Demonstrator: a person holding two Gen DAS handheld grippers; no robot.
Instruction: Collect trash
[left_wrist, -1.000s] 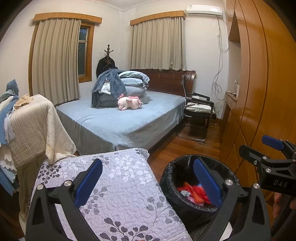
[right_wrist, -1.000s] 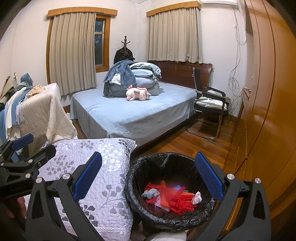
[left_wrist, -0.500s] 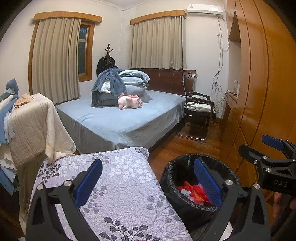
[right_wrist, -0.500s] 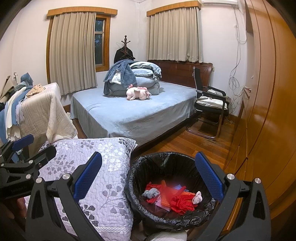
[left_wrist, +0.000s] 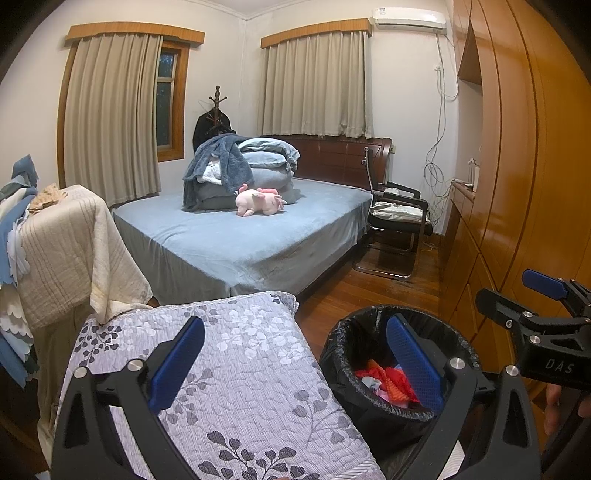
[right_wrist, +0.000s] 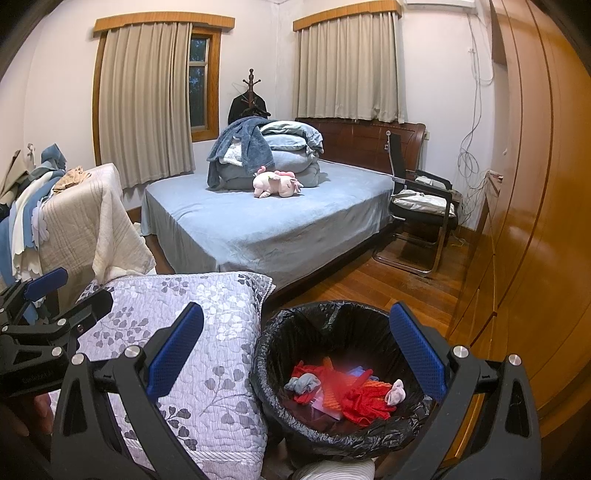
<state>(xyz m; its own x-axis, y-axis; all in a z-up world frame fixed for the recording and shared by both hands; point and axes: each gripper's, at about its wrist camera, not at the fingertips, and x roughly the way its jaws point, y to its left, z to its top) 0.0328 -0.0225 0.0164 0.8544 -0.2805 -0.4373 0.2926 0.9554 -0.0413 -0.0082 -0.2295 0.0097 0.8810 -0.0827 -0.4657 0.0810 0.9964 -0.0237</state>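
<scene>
A round bin with a black liner (right_wrist: 291, 339) (left_wrist: 343, 336) stands on the wood floor beside a quilt-covered surface. Inside lies trash (right_wrist: 347, 391): red crumpled pieces, a grey wad, a pale wad and some paper; the same trash (left_wrist: 384, 380) shows partly in the left wrist view. My right gripper (right_wrist: 295, 354) hovers open above the bin, nothing between its blue pads. My left gripper (left_wrist: 295, 363) is open too, spanning the quilt's edge and the bin's left rim, empty. Each gripper shows at the edge of the other's view.
A floral grey quilt (left_wrist: 229, 369) covers the surface left of the bin. Behind are a blue bed (right_wrist: 273, 225) with a pink plush toy (right_wrist: 277, 184), a black chair (right_wrist: 421, 206), draped cloths (left_wrist: 62, 243) on the left and a wooden wardrobe (right_wrist: 535, 206) on the right.
</scene>
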